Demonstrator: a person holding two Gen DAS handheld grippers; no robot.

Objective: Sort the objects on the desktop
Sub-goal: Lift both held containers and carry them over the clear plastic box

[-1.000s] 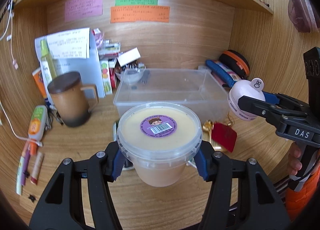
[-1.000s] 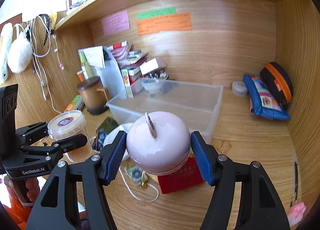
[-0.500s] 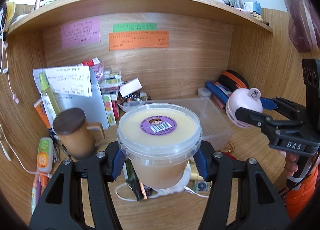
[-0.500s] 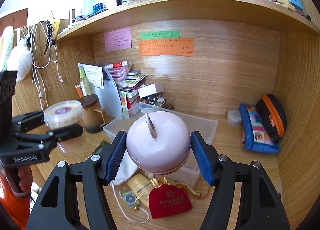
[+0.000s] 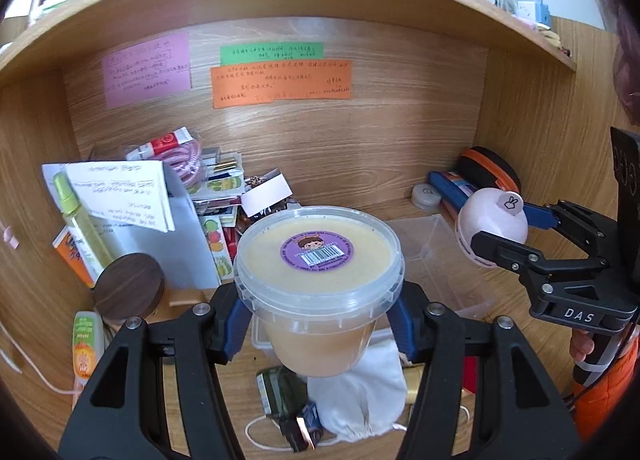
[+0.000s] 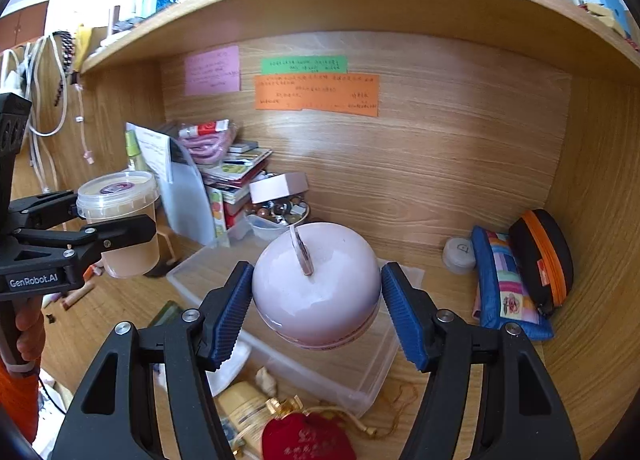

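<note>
My left gripper (image 5: 318, 330) is shut on a clear plastic tub (image 5: 318, 276) of tan paste with a purple barcode sticker, held in the air over the desk; the tub also shows in the right wrist view (image 6: 120, 220). My right gripper (image 6: 316, 310) is shut on a round pale pink container (image 6: 316, 286) with a small tab on top, held above the clear plastic bin (image 6: 376, 372). The pink container also shows in the left wrist view (image 5: 490, 224), to the right of the tub. The clear bin (image 5: 444, 260) lies behind the tub.
A brown lidded mug (image 5: 128, 292), papers and books (image 5: 140, 212) crowd the back left. Pouches (image 6: 520, 280) and a small round case (image 6: 458, 254) lie at the back right. A white cloth bag (image 5: 360, 392), a red pouch (image 6: 308, 440) and cords lie on the near desk.
Both grippers have risen and tilted up with their objects still held. The bin and desk clutter now sit lower in both views, and the shelf above shows more.
</note>
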